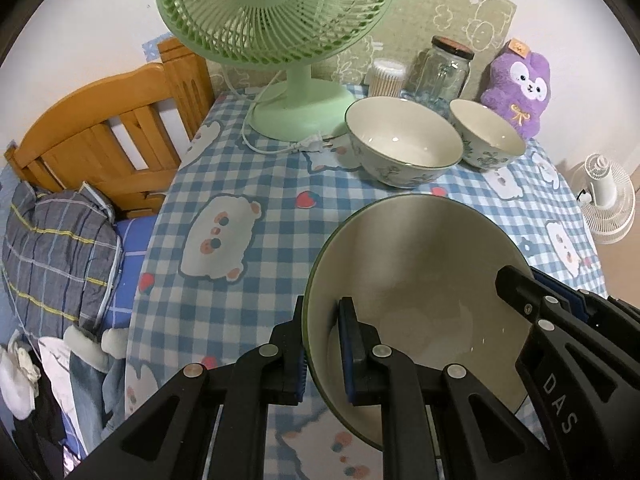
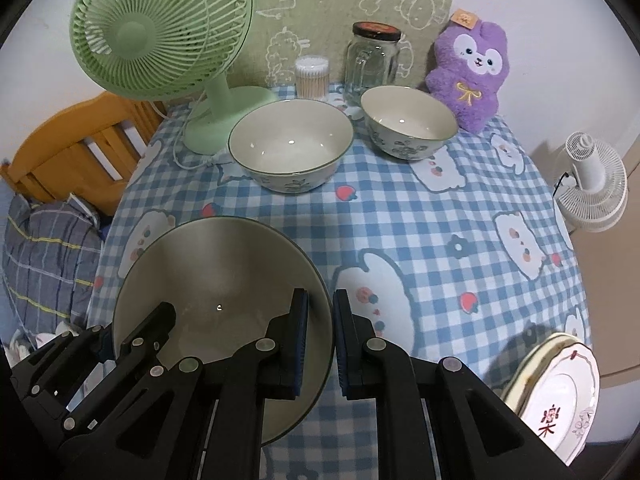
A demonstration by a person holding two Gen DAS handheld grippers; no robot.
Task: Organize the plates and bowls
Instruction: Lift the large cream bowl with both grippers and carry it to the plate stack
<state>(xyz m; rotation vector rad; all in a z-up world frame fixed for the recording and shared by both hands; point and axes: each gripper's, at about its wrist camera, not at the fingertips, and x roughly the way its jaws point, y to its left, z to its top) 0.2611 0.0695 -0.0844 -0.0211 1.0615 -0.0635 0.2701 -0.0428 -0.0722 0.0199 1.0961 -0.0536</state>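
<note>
A large cream bowl [image 1: 420, 280] with a dark green rim sat tilted between the two grippers, lifted above the blue checked tablecloth [image 1: 248, 184]. The left gripper [image 1: 322, 354] had its jaws closed on the bowl's left rim, one blue-padded finger outside the wall and the other inside. The right gripper [image 2: 320, 344] was clamped the same way on the opposite rim, its left finger inside the bowl and its right finger outside; from the left wrist view its black fingers showed at the bowl's right edge. Farther back on the table stood two more bowls, upright and apart from each other: a wide floral bowl [image 2: 290, 152] and, to its right, a smaller floral bowl [image 2: 408, 122]. Behind them stood a green desk fan [image 2: 160, 40], a tub of cotton swabs [image 2: 312, 76], a glass jar [image 2: 374, 60] and a purple plush toy [image 2: 470, 76]. At the table's near right edge lay a stack of plates [image 2: 556, 396], well apart from the held bowl.
</note>
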